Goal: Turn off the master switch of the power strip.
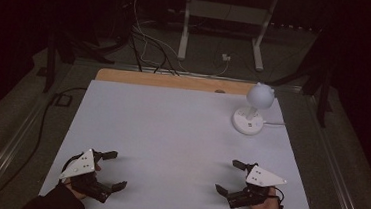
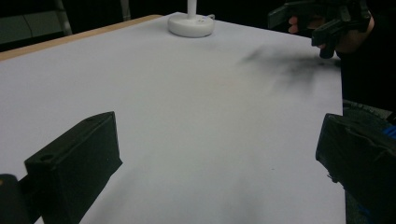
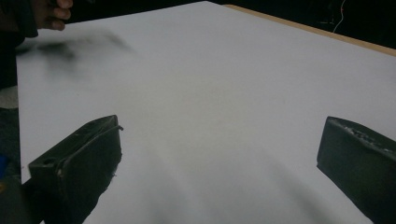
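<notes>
Left claw wide open, nothing between the jaws, low over the near-left of the white counter. Right claw likewise spread and empty, near-right. White lamp stands far right, well apart from both.

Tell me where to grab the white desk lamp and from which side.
Grip the thin stem between the round base and globe head of the white desk lamp. Come level from the near side with the open right gripper; the wide base and round head probably suit the jaws poorly.
</notes>
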The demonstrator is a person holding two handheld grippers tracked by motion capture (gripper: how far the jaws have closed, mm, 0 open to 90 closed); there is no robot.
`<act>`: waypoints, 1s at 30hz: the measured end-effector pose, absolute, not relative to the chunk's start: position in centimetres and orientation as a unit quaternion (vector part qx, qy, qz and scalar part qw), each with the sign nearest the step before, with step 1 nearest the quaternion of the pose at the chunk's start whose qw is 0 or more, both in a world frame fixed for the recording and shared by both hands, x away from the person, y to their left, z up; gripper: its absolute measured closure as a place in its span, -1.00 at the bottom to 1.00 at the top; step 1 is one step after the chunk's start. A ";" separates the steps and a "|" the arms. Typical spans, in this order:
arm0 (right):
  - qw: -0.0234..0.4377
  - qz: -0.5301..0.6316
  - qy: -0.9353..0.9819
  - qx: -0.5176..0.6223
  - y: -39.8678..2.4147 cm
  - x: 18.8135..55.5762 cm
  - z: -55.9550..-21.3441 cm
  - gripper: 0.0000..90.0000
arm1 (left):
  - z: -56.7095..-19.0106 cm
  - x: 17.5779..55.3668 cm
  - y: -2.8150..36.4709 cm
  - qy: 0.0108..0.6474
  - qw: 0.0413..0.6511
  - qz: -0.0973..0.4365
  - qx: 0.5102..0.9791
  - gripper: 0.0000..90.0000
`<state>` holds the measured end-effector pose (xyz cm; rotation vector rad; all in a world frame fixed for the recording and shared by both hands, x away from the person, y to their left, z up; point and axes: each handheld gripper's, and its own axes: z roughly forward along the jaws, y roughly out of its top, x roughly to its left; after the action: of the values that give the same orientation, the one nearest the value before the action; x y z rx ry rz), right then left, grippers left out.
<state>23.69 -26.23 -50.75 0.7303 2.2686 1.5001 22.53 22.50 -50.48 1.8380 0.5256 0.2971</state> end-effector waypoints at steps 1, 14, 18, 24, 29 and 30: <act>0.158 0.526 0.796 0.257 -26.2 23.7 -50.8 -1.00 | -50.5 22.5 22.5 0.224 0.568 0.126 0.782 -0.99; 0.146 0.524 0.798 0.259 -26.2 23.6 -50.8 -1.00 | -50.4 22.4 22.5 0.223 0.564 0.128 0.785 -0.99; 0.158 0.522 0.797 0.260 -26.6 23.4 -50.6 -1.00 | -50.4 22.3 22.6 0.222 0.562 0.126 0.787 -0.99; 0.169 0.516 0.797 0.264 -26.9 23.4 -50.6 -1.00 | -50.4 22.3 22.6 0.222 0.560 0.126 0.788 -0.99; 0.180 0.505 0.805 0.254 -26.5 23.2 -50.6 -1.00 | -50.4 22.3 22.7 0.225 0.560 0.127 0.787 -0.99; 0.180 0.505 0.805 0.254 -26.5 23.2 -50.6 -1.00 | -50.4 22.3 22.6 0.226 0.559 0.127 0.787 -0.99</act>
<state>23.24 -26.54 -50.61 0.7172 2.2743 1.4281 22.34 22.65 -50.39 1.8563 0.5323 0.2998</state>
